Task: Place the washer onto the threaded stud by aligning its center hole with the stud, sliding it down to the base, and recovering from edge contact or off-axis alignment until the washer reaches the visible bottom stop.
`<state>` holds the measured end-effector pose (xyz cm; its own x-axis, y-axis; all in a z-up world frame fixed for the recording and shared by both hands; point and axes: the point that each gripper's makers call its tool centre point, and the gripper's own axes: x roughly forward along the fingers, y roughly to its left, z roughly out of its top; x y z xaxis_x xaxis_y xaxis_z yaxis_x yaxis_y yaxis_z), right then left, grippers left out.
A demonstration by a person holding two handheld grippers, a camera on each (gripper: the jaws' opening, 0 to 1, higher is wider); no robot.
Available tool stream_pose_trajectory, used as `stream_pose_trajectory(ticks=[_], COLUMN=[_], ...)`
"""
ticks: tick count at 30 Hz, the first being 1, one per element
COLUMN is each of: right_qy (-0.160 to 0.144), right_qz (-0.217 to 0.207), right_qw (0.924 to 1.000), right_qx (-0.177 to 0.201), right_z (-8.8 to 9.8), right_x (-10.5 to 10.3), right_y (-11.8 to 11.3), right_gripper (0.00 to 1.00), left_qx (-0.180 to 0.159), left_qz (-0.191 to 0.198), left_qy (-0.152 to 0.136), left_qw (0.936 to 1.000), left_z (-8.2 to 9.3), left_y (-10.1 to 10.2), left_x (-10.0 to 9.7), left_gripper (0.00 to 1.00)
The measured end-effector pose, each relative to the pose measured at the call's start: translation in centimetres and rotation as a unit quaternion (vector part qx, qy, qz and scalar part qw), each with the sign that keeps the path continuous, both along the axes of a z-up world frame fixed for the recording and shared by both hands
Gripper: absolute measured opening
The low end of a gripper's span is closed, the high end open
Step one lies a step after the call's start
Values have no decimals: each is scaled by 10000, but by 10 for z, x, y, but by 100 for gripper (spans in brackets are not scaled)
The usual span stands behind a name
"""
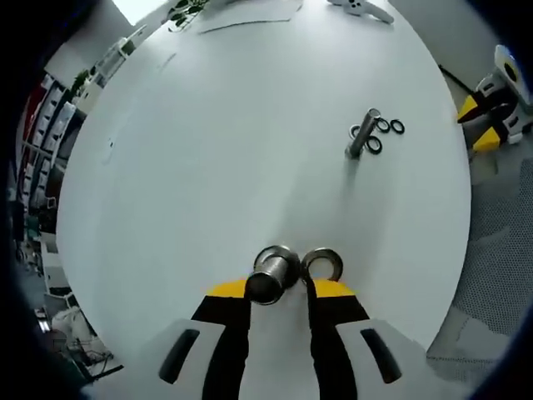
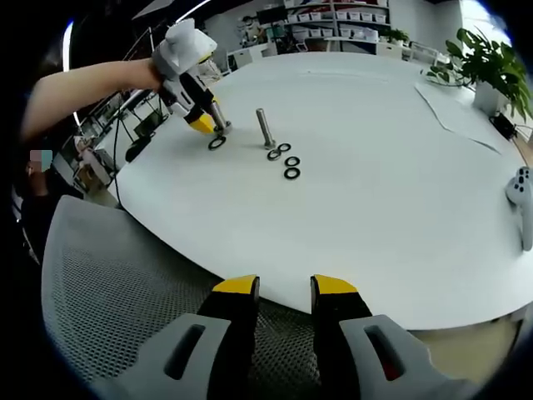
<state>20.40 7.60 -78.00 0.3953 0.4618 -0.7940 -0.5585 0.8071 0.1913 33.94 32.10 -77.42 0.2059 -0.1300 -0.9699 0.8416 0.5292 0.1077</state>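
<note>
a: where's the washer right now?

b: in the left gripper view a washer [image 1: 322, 263] lies flat on the white round table [image 1: 233, 150], just beside a threaded stud [image 1: 273, 275] that stands upright between the tips of the left gripper [image 1: 281, 287]. the washer is off the stud, touching or nearly touching its right side, near the right jaw tip.

a: is the left gripper clenched on the stud?

b: the jaws sit on either side of it, close in, but i cannot tell whether they press it.

a: anything else on the table?

b: farther off, a second stud [image 1: 363, 133] stands with several loose washers [image 1: 385, 127] around its foot. in the right gripper view that same stud [image 2: 265, 128] shows with its washers [image 2: 286, 160] in a short row on the table [image 2: 375, 192], and a hand [image 2: 179, 50] holds the left gripper [image 2: 215, 125] down at the near stud.

a: and the right gripper?

b: the right gripper [image 2: 284, 287] hangs off the table edge over a grey mesh chair back [image 2: 117, 275], jaws parted, nothing between them. a white controller [image 2: 521, 200] lies at the far right, with a potted plant [image 2: 487, 58] beyond it.
</note>
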Motion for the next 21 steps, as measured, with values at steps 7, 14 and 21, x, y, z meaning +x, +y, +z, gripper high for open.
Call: stream_pose_trajectory(ticks=[7, 14, 21], right_qy=[-2, 2, 24], right_qz=[44, 81, 124], right_qw=[10000, 10000, 9999], right_qx=[3, 11, 21], right_z=[0, 0, 0], right_x=[0, -1, -2], right_y=[1, 2, 3], right_gripper=[27, 27, 27], left_qx=[-147, -561, -616], left_qz=[184, 614, 710], left_qy=[43, 17, 148], left_qw=[9997, 9965, 9955], left_z=[3, -5, -16], left_y=[4, -7, -13], left_x=[-17, -32, -36], left_gripper=[30, 31, 32])
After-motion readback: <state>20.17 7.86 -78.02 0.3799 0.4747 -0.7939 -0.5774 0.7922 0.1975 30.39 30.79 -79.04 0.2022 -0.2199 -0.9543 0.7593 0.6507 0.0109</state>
